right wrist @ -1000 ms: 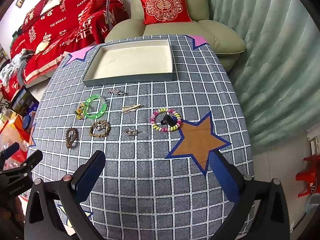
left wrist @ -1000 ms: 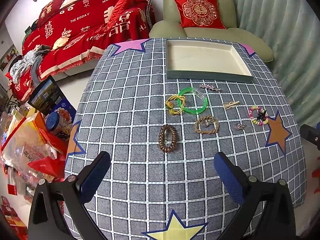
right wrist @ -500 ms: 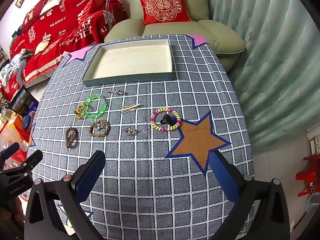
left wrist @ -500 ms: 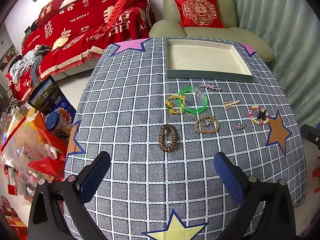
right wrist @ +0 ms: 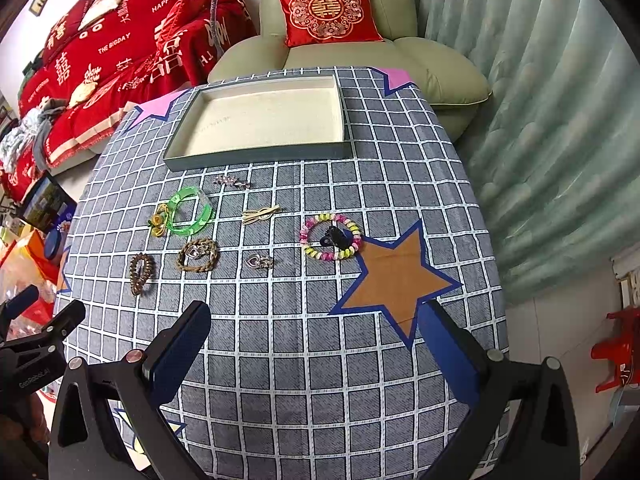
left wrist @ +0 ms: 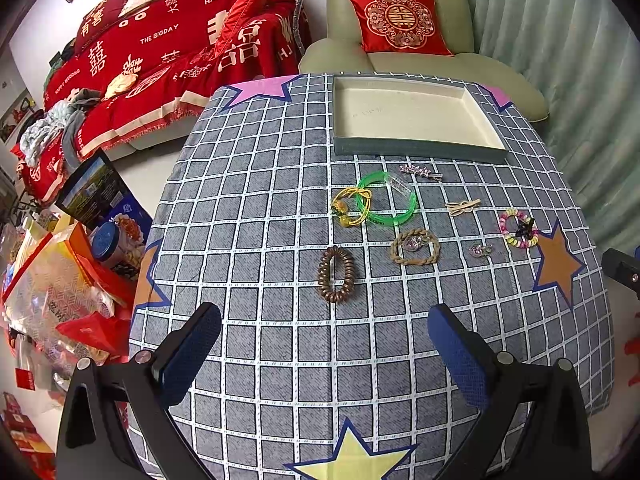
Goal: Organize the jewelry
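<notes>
Both claws hang above the near part of the tabletop [left wrist: 256, 208], which is covered by a grey checked cloth with coloured stars. The left claw [left wrist: 324, 344] has its blue-padded fingers spread wide with nothing between them; the right claw [right wrist: 316, 340] is spread just as wide and equally empty.

The jewelry lies loose in the middle of the cloth, well apart from both claws. At the far side sits a shallow tray [left wrist: 416, 147] with a cream floor and nothing in it. Just in front of its near wall lies a small silver hair clip [left wrist: 420, 172]. A green bangle [left wrist: 387, 203] rests near it, with a yellow cord bracelet [left wrist: 347, 207] touching its left edge. To the right lies a pale gold knot clip [left wrist: 462, 207]. Nearer still are a brown spiral hair tie [left wrist: 336, 274] on the left, then a braided rope bracelet [left wrist: 415, 247] with a small charm inside its ring, then a little silver heart charm [left wrist: 480, 250]. Farthest right, a multicoloured bead bracelet [right wrist: 331, 237] with a black clip [right wrist: 334, 236] inside it lies at the edge of the orange star [right wrist: 396, 276].
</notes>
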A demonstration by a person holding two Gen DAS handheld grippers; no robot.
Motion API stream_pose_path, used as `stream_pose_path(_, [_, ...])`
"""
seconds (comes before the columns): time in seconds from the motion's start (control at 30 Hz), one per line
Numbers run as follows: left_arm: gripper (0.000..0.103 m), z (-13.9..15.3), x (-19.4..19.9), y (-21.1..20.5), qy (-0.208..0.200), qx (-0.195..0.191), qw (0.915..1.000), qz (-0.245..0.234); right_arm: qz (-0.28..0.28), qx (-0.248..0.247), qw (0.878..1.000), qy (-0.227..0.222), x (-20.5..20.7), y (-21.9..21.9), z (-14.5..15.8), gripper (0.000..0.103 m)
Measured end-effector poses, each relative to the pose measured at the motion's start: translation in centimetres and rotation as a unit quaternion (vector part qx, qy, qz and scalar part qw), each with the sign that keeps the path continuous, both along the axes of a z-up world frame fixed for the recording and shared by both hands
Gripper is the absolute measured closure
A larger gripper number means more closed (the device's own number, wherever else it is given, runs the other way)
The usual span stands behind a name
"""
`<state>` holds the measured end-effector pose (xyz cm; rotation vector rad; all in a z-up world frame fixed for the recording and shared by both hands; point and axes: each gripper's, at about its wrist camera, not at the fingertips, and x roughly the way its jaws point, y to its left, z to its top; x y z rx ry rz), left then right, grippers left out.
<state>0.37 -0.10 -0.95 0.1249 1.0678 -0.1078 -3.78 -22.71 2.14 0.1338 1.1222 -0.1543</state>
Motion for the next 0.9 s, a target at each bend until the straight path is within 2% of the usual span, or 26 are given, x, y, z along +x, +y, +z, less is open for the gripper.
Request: stream_pose_path(0.9, [0.000, 0.07, 0.09, -0.10, 0.001, 0.001, 1.0000, 0.000, 0.001, 0.001, 1.000, 0.002, -0.28, 0.00, -0.40, 0.000])
